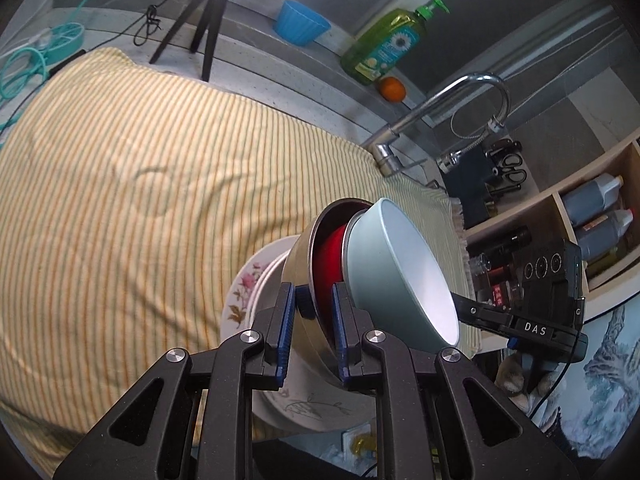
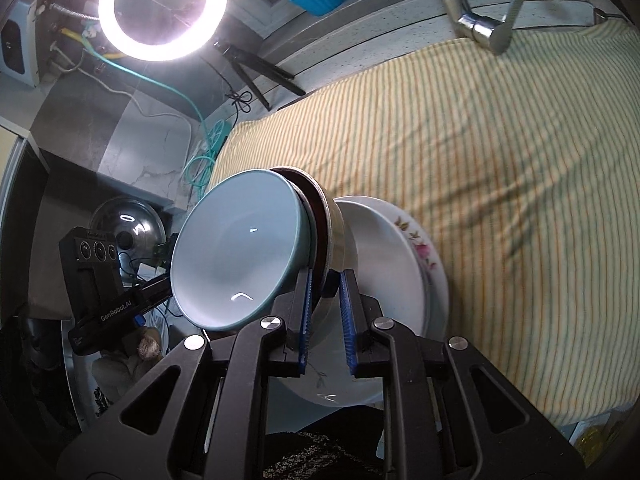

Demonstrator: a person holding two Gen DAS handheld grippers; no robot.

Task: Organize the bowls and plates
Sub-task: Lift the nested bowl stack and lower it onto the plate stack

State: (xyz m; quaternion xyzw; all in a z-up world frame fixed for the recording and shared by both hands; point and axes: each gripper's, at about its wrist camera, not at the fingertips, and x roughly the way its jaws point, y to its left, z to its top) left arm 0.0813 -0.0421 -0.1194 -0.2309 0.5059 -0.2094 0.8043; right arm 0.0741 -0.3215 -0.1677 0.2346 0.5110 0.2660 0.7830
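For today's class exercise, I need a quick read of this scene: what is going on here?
A person is holding a nested stack of bowls with both grippers. The left gripper and the right gripper each have their jaws closed on the rim of the metal bowl, which holds a red bowl and a pale blue bowl. The stack is tilted over the floral plates, above the striped cloth.
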